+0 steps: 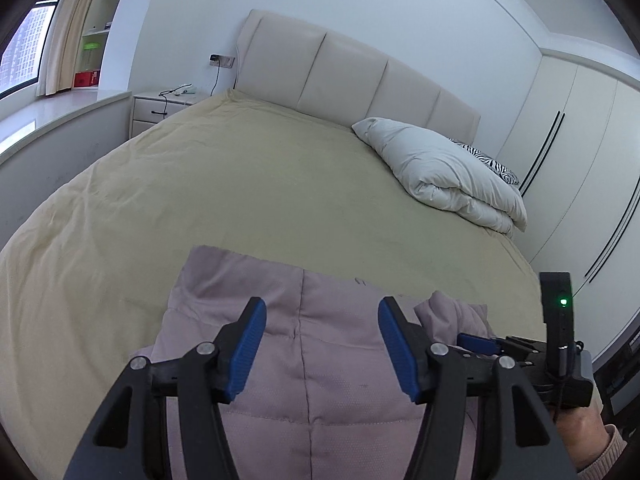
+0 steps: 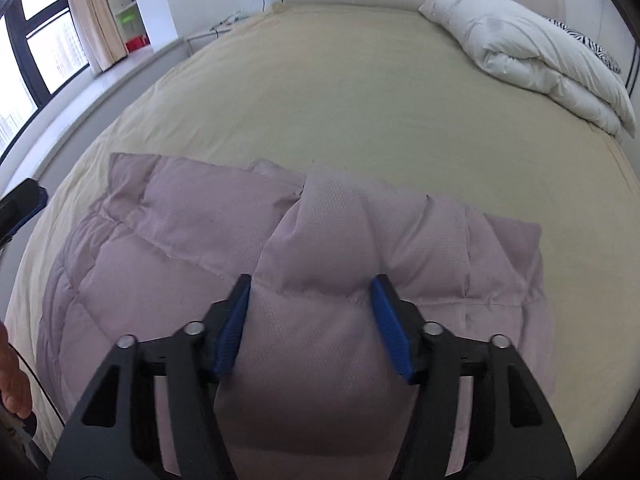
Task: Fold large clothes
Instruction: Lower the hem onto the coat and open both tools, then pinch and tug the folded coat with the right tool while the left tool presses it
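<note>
A pale mauve quilted puffer jacket (image 2: 280, 280) lay spread on the near part of a bed covered with a cream sheet (image 2: 340, 92), its stitched panels rumpled and one bulging fold raised toward the right-wrist camera. The right gripper (image 2: 311, 320) pointed steeply down at that fold, its blue pads (image 2: 390, 332) standing on either side of the puffed fabric; whether they pressed into it could not be told. The left gripper (image 1: 322, 344) hung above the jacket (image 1: 312, 340) with its jaws apart and nothing between them, the cloth lying below. A folded white duvet (image 1: 448, 168) rested at the far right of the bed, against the padded headboard (image 1: 352, 76), well apart from the jacket.
</note>
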